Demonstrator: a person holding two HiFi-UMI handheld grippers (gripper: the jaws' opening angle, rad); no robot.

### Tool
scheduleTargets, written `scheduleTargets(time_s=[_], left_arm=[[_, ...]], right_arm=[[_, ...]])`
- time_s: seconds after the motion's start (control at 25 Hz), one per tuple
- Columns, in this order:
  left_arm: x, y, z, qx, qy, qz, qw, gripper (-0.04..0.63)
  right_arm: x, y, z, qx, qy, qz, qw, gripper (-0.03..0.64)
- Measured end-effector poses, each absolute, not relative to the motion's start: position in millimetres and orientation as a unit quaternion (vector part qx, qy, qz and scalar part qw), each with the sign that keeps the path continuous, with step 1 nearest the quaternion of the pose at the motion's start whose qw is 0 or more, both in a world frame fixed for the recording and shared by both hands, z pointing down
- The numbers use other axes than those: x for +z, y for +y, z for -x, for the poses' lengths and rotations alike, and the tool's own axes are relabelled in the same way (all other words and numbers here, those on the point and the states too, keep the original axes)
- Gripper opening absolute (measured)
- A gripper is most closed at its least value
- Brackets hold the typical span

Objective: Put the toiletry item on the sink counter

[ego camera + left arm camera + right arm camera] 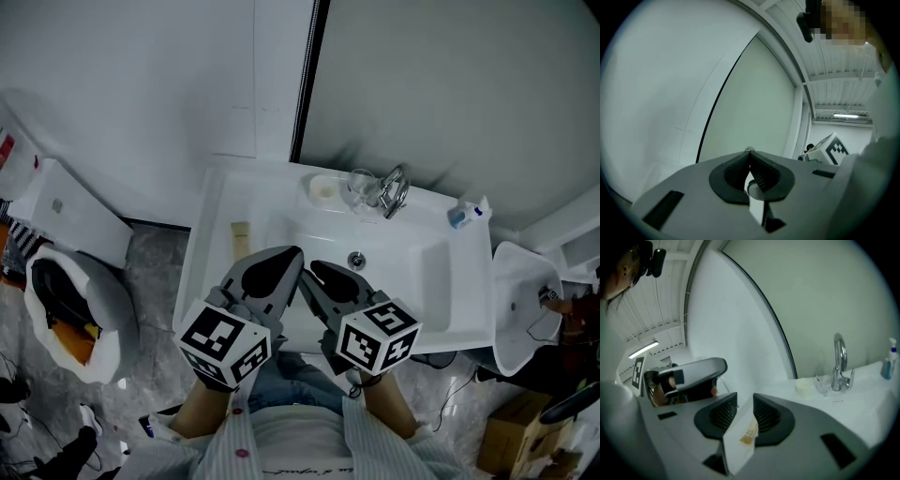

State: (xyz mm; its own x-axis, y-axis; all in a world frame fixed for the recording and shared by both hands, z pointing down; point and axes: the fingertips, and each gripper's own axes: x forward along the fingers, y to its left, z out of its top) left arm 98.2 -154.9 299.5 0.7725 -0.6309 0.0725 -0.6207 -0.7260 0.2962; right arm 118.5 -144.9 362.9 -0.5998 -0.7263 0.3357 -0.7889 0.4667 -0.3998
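Observation:
A white packet (740,437) with gold print stands tilted between the pads of my right gripper (745,401), which is shut on it. In the head view the right gripper (315,269) hangs over the front of the white sink (412,272), and the packet is hidden by its jaws. My left gripper (293,253) is just to its left, tips close to the right one's. Its jaws meet at the tip in the left gripper view (749,152), and I see nothing held. A flat beige item (241,239) lies on the counter's left part.
Behind the basin stand a pale cup (322,190), a clear glass (360,187), the chrome faucet (394,192) and a blue bottle (459,216). A bin lined with a white bag (70,314) stands on the floor at left. A second basin (525,300) is at right.

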Motion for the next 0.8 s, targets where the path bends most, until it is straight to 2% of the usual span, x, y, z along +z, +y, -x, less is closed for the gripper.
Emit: scheduleTargets(time_s=[0.48, 0.8], left_arm=[[282.4, -148.5, -131.0, -0.01, -0.277, -0.951, 0.139, 0.015], [282.1, -157.5, -150.2, -0.007, -0.238, -0.961, 0.141, 0.015]], right_arm=[[288.2, -133.5, -174.1, 0.142, -0.83, -0.537, 0.045, 0.015], [286.0, -143.6, -190.5, 0.149, -0.825, -0.545, 0.03, 0.009]])
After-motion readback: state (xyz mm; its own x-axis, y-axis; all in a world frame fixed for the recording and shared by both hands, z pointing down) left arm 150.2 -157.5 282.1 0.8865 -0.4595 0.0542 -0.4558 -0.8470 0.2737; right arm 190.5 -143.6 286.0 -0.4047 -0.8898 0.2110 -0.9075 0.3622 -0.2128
